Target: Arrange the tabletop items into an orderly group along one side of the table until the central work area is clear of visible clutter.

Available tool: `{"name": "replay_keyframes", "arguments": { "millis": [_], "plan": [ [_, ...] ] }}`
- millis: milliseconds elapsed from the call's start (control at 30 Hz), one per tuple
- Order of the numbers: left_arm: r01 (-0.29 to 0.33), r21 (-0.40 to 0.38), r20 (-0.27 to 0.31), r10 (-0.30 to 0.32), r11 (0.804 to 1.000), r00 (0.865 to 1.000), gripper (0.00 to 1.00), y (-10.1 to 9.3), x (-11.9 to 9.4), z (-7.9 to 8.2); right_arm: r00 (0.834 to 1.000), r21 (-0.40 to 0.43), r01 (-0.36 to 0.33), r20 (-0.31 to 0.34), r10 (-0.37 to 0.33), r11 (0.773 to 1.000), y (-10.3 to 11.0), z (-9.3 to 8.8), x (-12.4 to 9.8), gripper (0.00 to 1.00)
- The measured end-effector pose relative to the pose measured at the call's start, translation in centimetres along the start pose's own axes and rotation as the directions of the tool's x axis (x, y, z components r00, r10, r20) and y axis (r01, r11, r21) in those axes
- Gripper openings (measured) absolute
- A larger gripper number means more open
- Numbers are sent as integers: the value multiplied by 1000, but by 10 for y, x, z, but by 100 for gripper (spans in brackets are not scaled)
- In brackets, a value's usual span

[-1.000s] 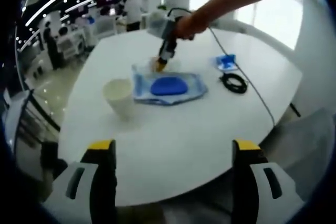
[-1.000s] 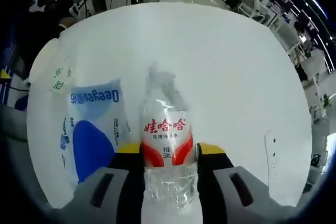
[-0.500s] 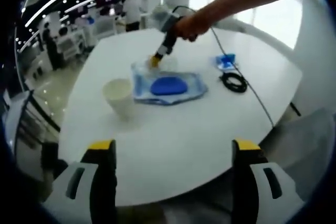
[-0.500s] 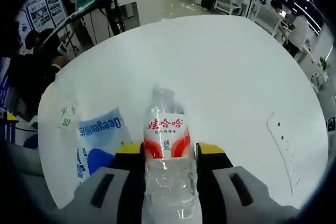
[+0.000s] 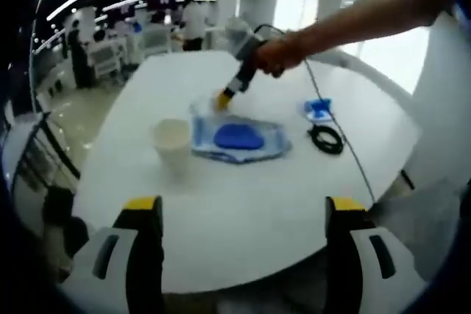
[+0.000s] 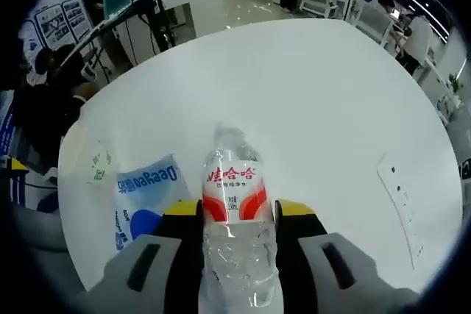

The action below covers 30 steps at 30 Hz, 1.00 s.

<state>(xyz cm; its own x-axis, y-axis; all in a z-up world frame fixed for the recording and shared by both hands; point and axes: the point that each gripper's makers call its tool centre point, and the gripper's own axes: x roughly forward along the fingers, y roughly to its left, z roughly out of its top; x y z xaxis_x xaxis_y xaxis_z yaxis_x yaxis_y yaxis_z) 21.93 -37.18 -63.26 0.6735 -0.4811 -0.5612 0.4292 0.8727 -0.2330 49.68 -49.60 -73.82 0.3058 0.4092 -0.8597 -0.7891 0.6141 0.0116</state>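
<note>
Right gripper (image 6: pixel 237 222) is clamped on the clear water bottle (image 6: pixel 235 211), whose long axis runs forward between the jaws, cap end pointing across the white counter (image 6: pixel 324 93). Blue wipes pack (image 6: pixel 143 193) lies flat just left of the bottle. Left gripper (image 5: pixel 243 211) is wide open and empty, well back from the paper cup (image 5: pixel 173 145); the right is judged the nearer arm.

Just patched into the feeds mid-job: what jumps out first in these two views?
In the right gripper view, a clear water bottle with a red label sits clamped between the right gripper jaws, above the white table. In the left gripper view, the blue wipes pack lies mid-table with a paper cup beside it and a coiled black cable on its other side. The left gripper is open, over the near edge.
</note>
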Motion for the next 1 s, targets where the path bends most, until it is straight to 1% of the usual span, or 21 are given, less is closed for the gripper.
{"name": "replay_keyframes", "arguments": {
  "millis": [33, 67, 100, 167, 200, 267, 333, 367, 400, 433, 500, 567, 633, 667, 700, 733, 767, 833, 933, 967, 1000],
  "plan": [
    [2, -61, 38, 0, 998, 999, 88, 5, -3, 8, 1000, 5, -1, 4, 1, 1000, 1, -1, -1, 36],
    [3, -88, 53, 1, 996, 999, 88, 9, -5, 11, 1000, 15, -1, 7, 1, 1000, 0, -2, -2, 36],
    [-7, -77, 54, 11, 997, 998, 88, 20, -2, 11, 1000, 21, -2, 7, 1, 1000, 1, -2, -3, 36],
    [-18, -69, 48, 21, 997, 999, 88, 31, 1, 16, 1000, 32, -3, 11, 3, 999, 3, -4, -5, 36],
    [-19, -77, 58, 23, 997, 998, 87, 38, 2, 23, 1000, 37, -5, 14, 4, 999, 3, -5, -5, 36],
    [0, -103, 87, 9, 995, 996, 87, 45, 6, 41, 1000, 42, -6, 19, 5, 999, 3, -6, -6, 36],
    [17, -122, 124, -2, 992, 992, 86, 48, 10, 63, 1000, 51, -8, 23, 7, 999, 3, -9, -6, 36],
    [21, -126, 127, -5, 992, 992, 86, 48, 10, 67, 1000, 52, -8, 23, 7, 999, 3, -9, -6, 36],
    [35, -137, 146, -15, 990, 989, 85, 48, 13, 78, 1000, 58, -5, 26, 3, 998, 3, -11, -8, 36],
    [49, -150, 160, -24, 987, 987, 85, 46, 17, 86, 1000, 60, -5, 26, 4, 998, 3, -12, -9, 36],
    [87, -193, 197, -49, 977, 979, 84, 42, 25, 103, 1000, 65, -7, 26, 5, 998, 3, -14, -11, 36],
    [124, -240, 223, -70, 963, 972, 81, 37, 32, 118, 1000, 72, -5, 24, 3, 997, 1, -17, -13, 36],
    [167, -287, 300, -77, 943, 951, 77, 32, 35, 141, 999, 118, -14, 33, 10, 993, 3, -21, -18, 36],
    [186, -310, 319, -82, 932, 944, 76, 29, 38, 149, 999, 120, -14, 35, 10, 993, 2, -23, -17, 36],
    [215, -342, 334, -96, 915, 938, 76, 25, 44, 156, 999, 116, -11, 31, 8, 993, 1, -26, -17, 36],
    [235, -358, 338, -109, 904, 935, 76, 22, 50, 160, 1000, 116, -8, 28, 5, 993, 2, -29, -19, 36],
    [244, -368, 337, -116, 897, 934, 76, 20, 57, 162, 1000, 112, -8, 24, 5, 994, 2, -32, -21, 36],
    [246, -388, 320, -120, 888, 940, 76, 17, 75, 164, 1000, 115, -8, 25, 6, 993, 0, -32, -22, 36],
    [263, -470, 312, -120, 842, 943, 76, 12, 100, 165, 999, 127, -6, 33, 1, 992, 1, -35, -26, 36],
    [272, -510, 314, -117, 816, 942, 76, 10, 109, 165, 999, 127, -6, 35, 2, 992, 1, -35, -27, 36],
    [275, -540, 312, -114, 795, 943, 76, 10, 116, 164, 999, 127, -7, 37, 2, 992, 1, -35, -27, 36]
  ]
}}
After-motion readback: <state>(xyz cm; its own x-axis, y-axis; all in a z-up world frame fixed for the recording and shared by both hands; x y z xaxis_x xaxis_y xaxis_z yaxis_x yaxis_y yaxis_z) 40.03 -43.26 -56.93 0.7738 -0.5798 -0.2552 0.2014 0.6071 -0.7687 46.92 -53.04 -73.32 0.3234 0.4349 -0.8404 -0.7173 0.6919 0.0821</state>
